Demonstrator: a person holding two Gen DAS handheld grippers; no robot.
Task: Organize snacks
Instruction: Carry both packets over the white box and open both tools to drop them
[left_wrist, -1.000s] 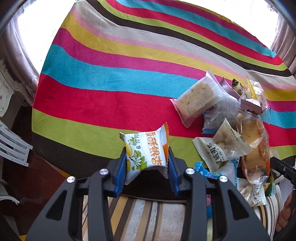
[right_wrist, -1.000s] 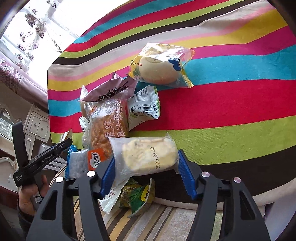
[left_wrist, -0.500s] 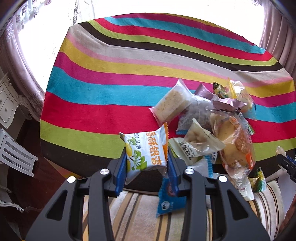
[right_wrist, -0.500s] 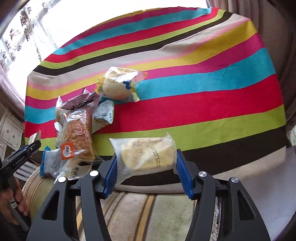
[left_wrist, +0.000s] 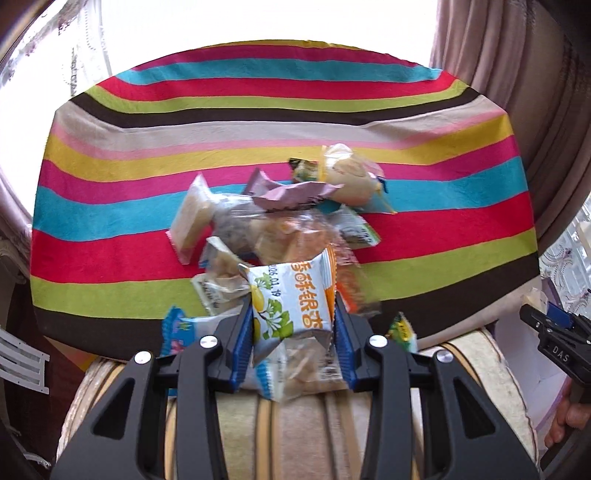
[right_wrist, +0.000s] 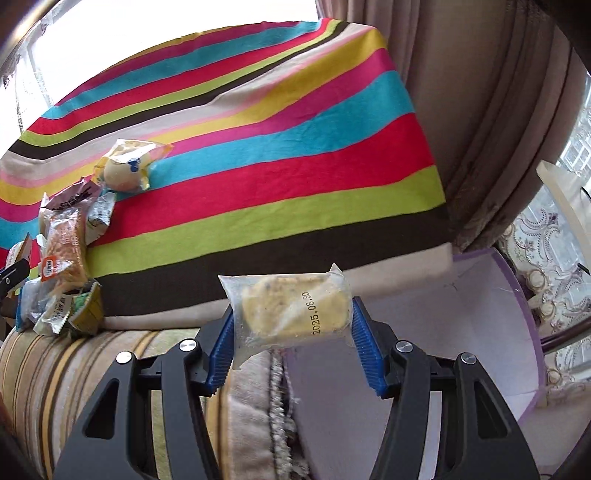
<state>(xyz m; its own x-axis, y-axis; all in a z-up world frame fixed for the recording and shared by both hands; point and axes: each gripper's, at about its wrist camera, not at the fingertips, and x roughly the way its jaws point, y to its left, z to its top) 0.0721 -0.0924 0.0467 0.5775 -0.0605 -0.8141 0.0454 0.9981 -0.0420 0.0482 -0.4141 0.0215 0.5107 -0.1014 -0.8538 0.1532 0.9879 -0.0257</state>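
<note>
Left gripper is clamped on a white-and-orange ginkgo-print packet, blue pads pressing its two side edges, packet upright in the air over the near edge of the striped cloth. Judgement: light, air-filled foil pouch, slick film, contents probably crumbly; side-edge pinch across the middle is fine, but don't squeeze harder or it crushes or pops. Behind it, mid-cloth, sits the snack pile: clear-wrapped pastries, a mauve wrapper, a round bun pack at the far right of the heap, small packets spilling near onto the striped cushion. A clear pack lies under the gripper, between the fingers; can't tell if it touches them. The right gripper shows at the far right edge.

Right wrist view: right gripper grips a clear pastry pack stamped 2025.08.30, held by its short ends, hanging over the gap between the cushion and a white box with purple rim at the near right. Judgement: soft cake in thin slippery film, light, deforms easily; the end grip lets it sag, so keep it level and release low into the box, if that's the destination. Pile is far left here, well apart from the held pack; the bun pack is its farthest item. Box looks bare where visible.
</note>
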